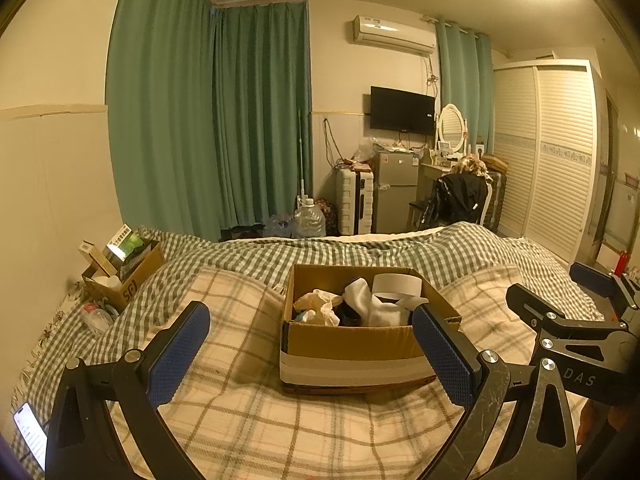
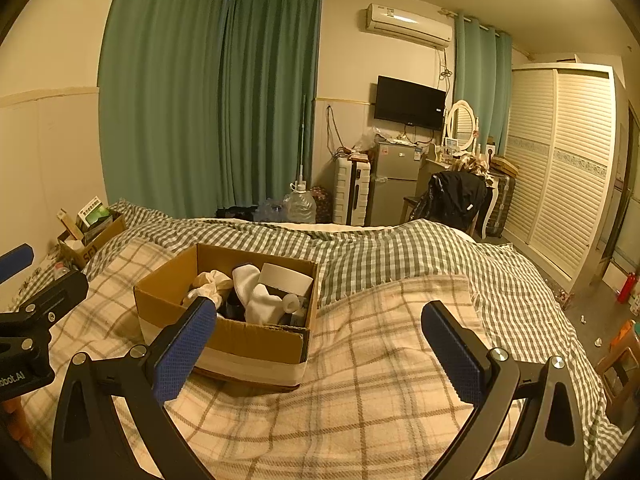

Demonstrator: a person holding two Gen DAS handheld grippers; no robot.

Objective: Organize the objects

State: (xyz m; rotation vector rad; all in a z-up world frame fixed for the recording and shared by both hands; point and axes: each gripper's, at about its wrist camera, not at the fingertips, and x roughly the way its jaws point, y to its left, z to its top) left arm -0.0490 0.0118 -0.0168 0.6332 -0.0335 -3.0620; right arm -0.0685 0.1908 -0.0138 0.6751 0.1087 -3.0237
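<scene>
On the bed, a little ahead of both tools, sits an open cardboard box (image 1: 352, 344) with a band of pale tape round its lower half; inside I can see white socks (image 1: 376, 304), a crumpled cream cloth (image 1: 320, 304), a broad roll of white tape (image 1: 396, 286) against the far wall and something dark underneath that I cannot make out. The left gripper (image 1: 312, 356) hangs straight in front of the box, its blue-padded jaws spread wide with nothing between them, the near wall of the box showing in the gap. The right gripper (image 2: 320, 352) hovers off to the box's right, equally wide open and empty, its left pad overlapping the box's near corner in the right wrist view while the rest of the gap looks onto bare bedding. The box rests on a cream plaid blanket (image 2: 360, 400), which lies over a green-and-white checked duvet (image 2: 400, 248). A second, smaller carton (image 1: 128, 280) stuffed with packets stands at the far left edge of the bed by the wall, and a lit phone (image 1: 30, 436) lies at the near left. Beyond the foot of the bed are green curtains (image 1: 180, 120), a large water jug (image 1: 310, 220), a white suitcase (image 1: 354, 200), a small grey fridge (image 1: 396, 192), a wall television (image 1: 402, 110), an air conditioner (image 1: 394, 36) and a louvred white wardrobe (image 1: 548, 152).
</scene>
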